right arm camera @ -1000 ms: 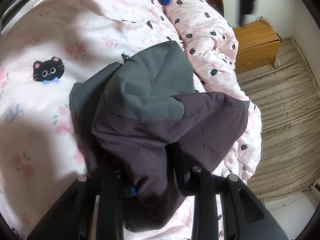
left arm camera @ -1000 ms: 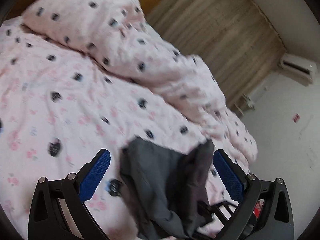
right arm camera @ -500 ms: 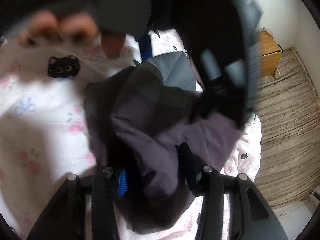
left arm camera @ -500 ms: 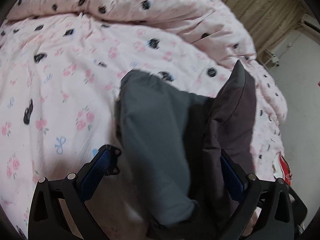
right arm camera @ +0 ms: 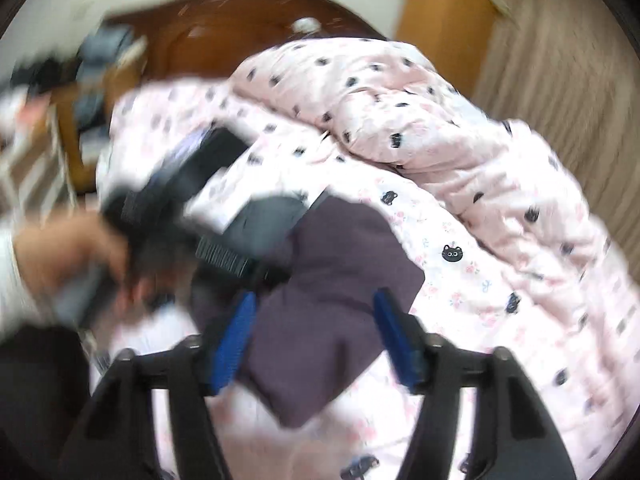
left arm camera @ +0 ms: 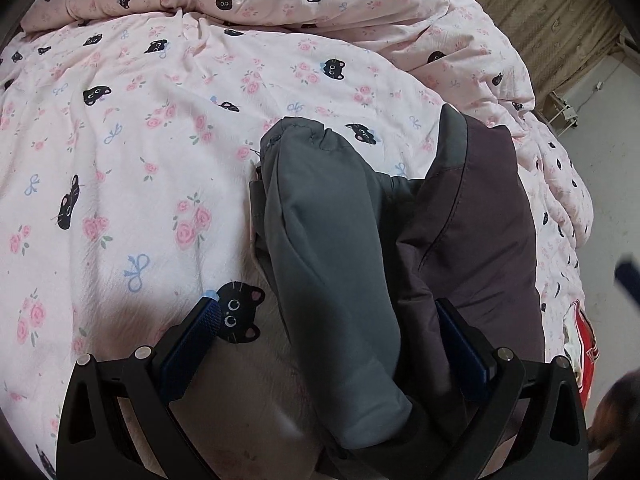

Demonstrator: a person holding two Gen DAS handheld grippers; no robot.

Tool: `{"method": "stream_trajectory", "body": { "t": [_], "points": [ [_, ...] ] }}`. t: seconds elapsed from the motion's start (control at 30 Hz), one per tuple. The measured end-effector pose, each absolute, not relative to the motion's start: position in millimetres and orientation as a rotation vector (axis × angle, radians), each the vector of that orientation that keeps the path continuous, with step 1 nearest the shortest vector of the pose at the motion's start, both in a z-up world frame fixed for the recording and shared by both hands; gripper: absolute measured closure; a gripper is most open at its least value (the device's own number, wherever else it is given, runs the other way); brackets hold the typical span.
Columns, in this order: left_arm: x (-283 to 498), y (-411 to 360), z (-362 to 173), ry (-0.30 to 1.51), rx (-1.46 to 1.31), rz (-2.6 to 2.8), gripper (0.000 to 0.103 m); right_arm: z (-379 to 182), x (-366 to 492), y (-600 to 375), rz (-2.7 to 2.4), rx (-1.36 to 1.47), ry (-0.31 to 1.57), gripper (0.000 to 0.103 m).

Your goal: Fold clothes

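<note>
My left gripper (left arm camera: 326, 344) stands wide around the grey-purple garment (left arm camera: 360, 248) on the bedsheet (left arm camera: 140, 140); my right gripper (right arm camera: 314, 340) is opening, pads clear above it.

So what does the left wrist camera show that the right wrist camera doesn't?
Only the left wrist view shows the garment's grey part sharply, lying between the open left tongs, plus something red at the bed's edge. Only the right wrist view shows a hand, the dark wooden headboard, and the right tongs, jaws opening, nothing gripped. Both show the purple part of the garment on the pink cat-print bedding.
</note>
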State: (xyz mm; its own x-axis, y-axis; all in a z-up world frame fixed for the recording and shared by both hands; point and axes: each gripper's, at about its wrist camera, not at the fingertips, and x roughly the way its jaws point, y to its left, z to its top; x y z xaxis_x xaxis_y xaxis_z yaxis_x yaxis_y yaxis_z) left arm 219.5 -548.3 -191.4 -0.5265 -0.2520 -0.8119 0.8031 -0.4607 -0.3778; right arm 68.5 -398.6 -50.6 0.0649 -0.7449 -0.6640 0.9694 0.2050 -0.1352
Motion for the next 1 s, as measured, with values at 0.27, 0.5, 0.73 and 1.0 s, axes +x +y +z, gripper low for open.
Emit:
{"method": "stream_trajectory", "body": {
  "t": [0.27,0.5,0.73,1.0],
  "points": [
    [220.8,-549.2,-193.6,1.027,0.914,-2.043,0.0,-70.8,47.9,-474.5,-1.456,0.64,0.662,0.03],
    [225.0,-546.2,-196.5,0.991,0.94,-2.053,0.0,-121.6,30.1,-506.8,-1.513,0.816,0.722,0.054],
    [222.1,-540.8,-201.8,0.905,0.976,-2.059,0.0,-164.6,27.6,-535.3,-1.5,0.908,0.793,0.05],
    [220.9,-537.2,-200.5,0.882,0.973,-2.071,0.0,-131.6,34.4,-510.0,-1.488,0.821,0.75,0.048]
  ]
}}
